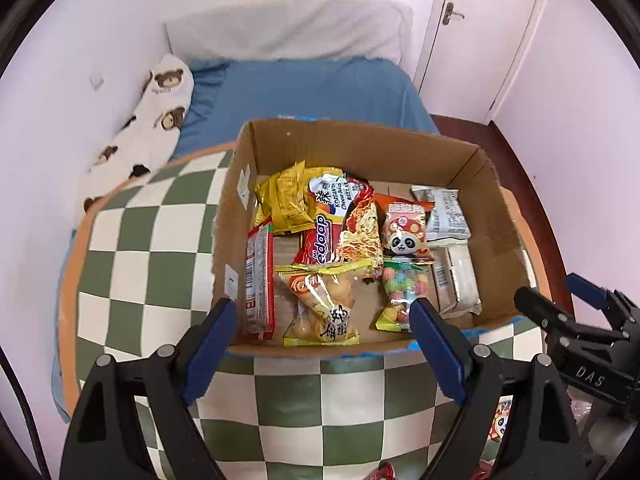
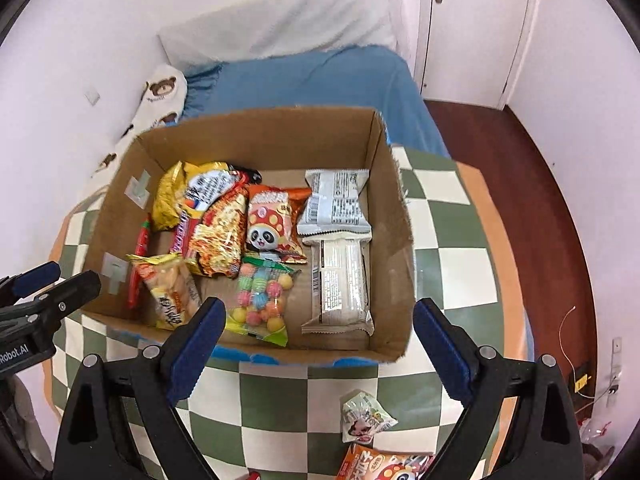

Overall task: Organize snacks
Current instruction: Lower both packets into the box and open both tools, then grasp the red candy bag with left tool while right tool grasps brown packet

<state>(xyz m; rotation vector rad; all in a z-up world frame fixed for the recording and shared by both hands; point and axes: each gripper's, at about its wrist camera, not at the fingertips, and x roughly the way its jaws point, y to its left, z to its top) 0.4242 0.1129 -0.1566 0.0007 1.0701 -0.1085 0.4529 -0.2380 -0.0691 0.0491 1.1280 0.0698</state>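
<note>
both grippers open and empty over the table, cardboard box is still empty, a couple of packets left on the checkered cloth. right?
Not quite: the cardboard box is not empty. The right wrist view shows it holding many snacks, among them the panda packet and a bag of coloured candy balls. The rest holds: left gripper and right gripper open and empty, small packet on the checkered cloth.

Both grippers, left gripper [image 1: 324, 320] and right gripper [image 2: 316, 320], are built from black frames fitted with blue pads [image 1: 208, 352] (silver screws [image 2: 486, 351] are seen).
</note>
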